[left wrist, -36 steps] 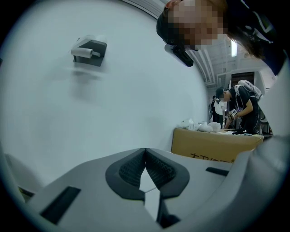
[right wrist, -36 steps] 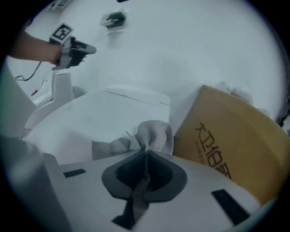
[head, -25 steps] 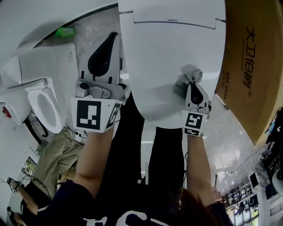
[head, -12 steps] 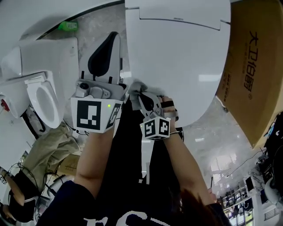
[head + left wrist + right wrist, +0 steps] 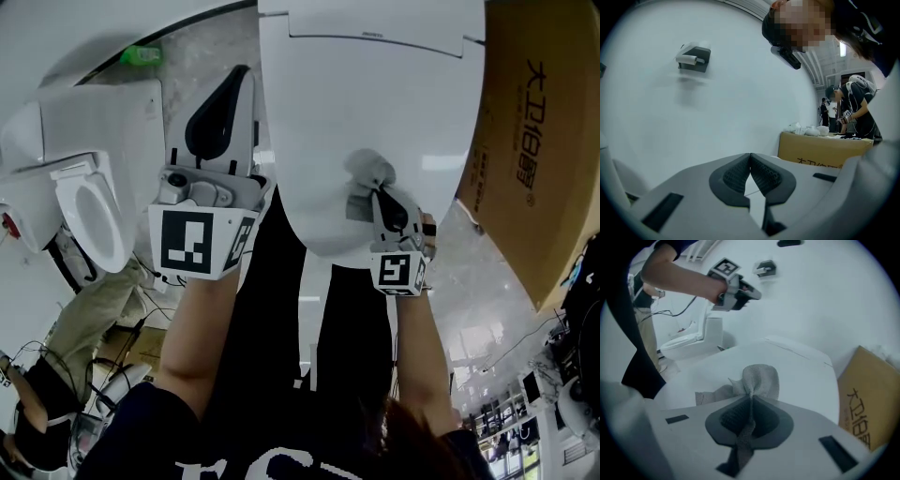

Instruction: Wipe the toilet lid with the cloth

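Note:
The white toilet lid (image 5: 375, 112) fills the upper middle of the head view, and it shows again as the toilet lid (image 5: 783, 366) in the right gripper view. My right gripper (image 5: 380, 202) is shut on a grey cloth (image 5: 367, 176), which rests bunched on the lid's front part. In the right gripper view the cloth (image 5: 757, 380) sticks out past the closed jaws of the right gripper (image 5: 751, 401). My left gripper (image 5: 217, 112) is held left of the lid, above the floor. The left gripper (image 5: 750, 161) is shut with nothing in it.
A brown cardboard box (image 5: 539, 141) stands right of the toilet. A second white toilet (image 5: 89, 197) with its seat showing stands at the left. A small green object (image 5: 142, 54) lies on the floor at the back. Other people (image 5: 851, 108) stand far off.
My right gripper has swept the cloth from the lid's front left edge rightward, back onto the lid's front. The left gripper has stayed put.

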A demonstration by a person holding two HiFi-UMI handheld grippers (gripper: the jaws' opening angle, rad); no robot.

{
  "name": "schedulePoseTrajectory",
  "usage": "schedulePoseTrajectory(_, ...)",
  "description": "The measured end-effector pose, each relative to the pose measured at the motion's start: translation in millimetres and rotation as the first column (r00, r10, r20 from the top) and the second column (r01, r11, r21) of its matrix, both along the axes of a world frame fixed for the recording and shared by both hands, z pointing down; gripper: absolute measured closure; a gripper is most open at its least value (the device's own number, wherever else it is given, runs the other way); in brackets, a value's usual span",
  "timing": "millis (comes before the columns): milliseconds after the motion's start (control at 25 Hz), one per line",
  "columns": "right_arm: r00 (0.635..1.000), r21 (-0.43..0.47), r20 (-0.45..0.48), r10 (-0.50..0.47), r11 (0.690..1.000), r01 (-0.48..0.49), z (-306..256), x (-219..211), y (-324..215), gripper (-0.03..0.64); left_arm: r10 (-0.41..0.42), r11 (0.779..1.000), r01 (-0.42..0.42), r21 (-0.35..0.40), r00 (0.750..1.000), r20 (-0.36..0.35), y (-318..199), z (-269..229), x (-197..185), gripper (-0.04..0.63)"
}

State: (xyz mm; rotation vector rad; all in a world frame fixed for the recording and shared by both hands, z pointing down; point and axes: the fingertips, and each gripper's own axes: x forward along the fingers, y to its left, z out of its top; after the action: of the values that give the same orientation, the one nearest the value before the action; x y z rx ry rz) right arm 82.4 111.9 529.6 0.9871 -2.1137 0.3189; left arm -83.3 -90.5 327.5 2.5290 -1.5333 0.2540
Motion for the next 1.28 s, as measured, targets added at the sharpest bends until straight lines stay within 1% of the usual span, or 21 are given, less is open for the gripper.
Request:
schedulePoseTrajectory(80,0.993,0.012,-0.035,0.111,0.994,-0.111,-0.6,43.3,-8.8,0.584,0.006,1.0,-0.006,0.001,1.0,0.001,0.7,-0.5,2.9,0.575)
schedulePoseTrajectory(160,0.973,0.026,-0.061,0.224,0.974,-0.223,-1.4,82.9,-14.5,0.584,0.013,1.0,-0.013,0.002,1.0,0.001,1.6,-1.7,5.8,0.575)
schedulePoseTrajectory(280,0.924,0.041,-0.086,0.373,0.928,-0.371,-1.6,132.4,-16.0,0.584,0.022,1.0,-0.022,0.005,1.0,0.0,2.9,-4.0,9.7,0.575)
schedulePoseTrajectory(360,0.882,0.037,-0.093,0.461,0.887,-0.46,-0.9,157.5,-11.0,0.584,0.026,1.0,-0.026,0.006,1.0,0.0,3.5,-5.2,11.9,0.575)
schedulePoseTrajectory(440,0.846,0.027,-0.089,0.525,0.851,-0.525,1.0,171.6,-1.6,0.584,0.027,1.0,-0.027,0.007,1.0,0.0,4.2,-6.1,13.8,0.575)
schedulePoseTrajectory(480,0.836,0.023,-0.087,0.541,0.84,-0.542,1.6,173.4,3.4,0.584,0.027,1.0,-0.027,0.007,1.0,0.0,4.8,-6.4,14.9,0.575)
schedulePoseTrajectory(560,0.828,0.01,-0.083,0.555,0.831,-0.556,1.6,168.4,10.5,0.584,0.028,1.0,-0.028,0.008,1.0,-0.002,6.3,-7.5,16.2,0.575)
schedulePoseTrajectory(600,0.831,0.004,-0.079,0.551,0.833,-0.553,1.5,162.0,12.7,0.584,0.028,1.0,-0.028,0.009,1.0,-0.003,7.0,-8.0,16.0,0.575)
schedulePoseTrajectory(680,0.853,-0.011,-0.063,0.519,0.854,-0.52,0.6,139.4,15.0,0.584,0.026,1.0,-0.026,0.011,1.0,-0.004,8.1,-8.8,14.9,0.575)
schedulePoseTrajectory(760,0.89,-0.024,-0.041,0.453,0.89,-0.455,-0.6,107.0,16.8,0.584,0.023,1.0,-0.023,0.013,1.0,-0.006,9.1,-9.3,14.8,0.575)
schedulePoseTrajectory(880,0.948,-0.04,-0.007,0.317,0.948,-0.317,-1.4,47.2,19.0,0.584,0.019,1.0,-0.019,0.014,1.0,-0.008,10.3,-9.5,15.5,0.575)
schedulePoseTrajectory(960,0.974,-0.047,0.03,0.223,0.974,-0.222,-1.3,4.9,21.2,0.584,0.015,1.0,-0.014,0.013,1.0,-0.009,11.5,-9.2,15.8,0.575)
schedulePoseTrajectory(1040,0.991,-0.051,0.064,0.115,0.992,-0.112,-1.3,-37.3,26.4,0.584,0.011,1.0,-0.011,0.013,1.0,-0.009,13.2,-8.8,16.5,0.575)
schedulePoseTrajectory(1080,0.996,-0.051,0.074,0.054,0.997,-0.05,-1.3,-57.2,30.3,0.584,0.01,1.0,-0.01,0.013,1.0,-0.008,14.3,-8.6,17.1,0.575)
schedulePoseTrajectory(1160,0.994,-0.052,0.084,-0.063,0.996,0.067,-0.8,-92.3,40.3,0.584,0.01,1.0,-0.01,0.012,1.0,-0.006,16.2,-7.8,18.5,0.575)
schedulePoseTrajectory(1240,0.981,-0.052,0.091,-0.172,0.983,0.177,-1.0,-120.6,52.2,0.584,0.01,1.0,-0.01,0.01,1.0,-0.004,17.5,-6.5,19.8,0.575)
schedulePoseTrajectory(1280,0.968,-0.053,0.091,-0.236,0.969,0.241,-0.9,-132.4,60.5,0.584,0.01,1.0,-0.01,0.009,1.0,-0.003,17.9,-6.0,20.3,0.575)
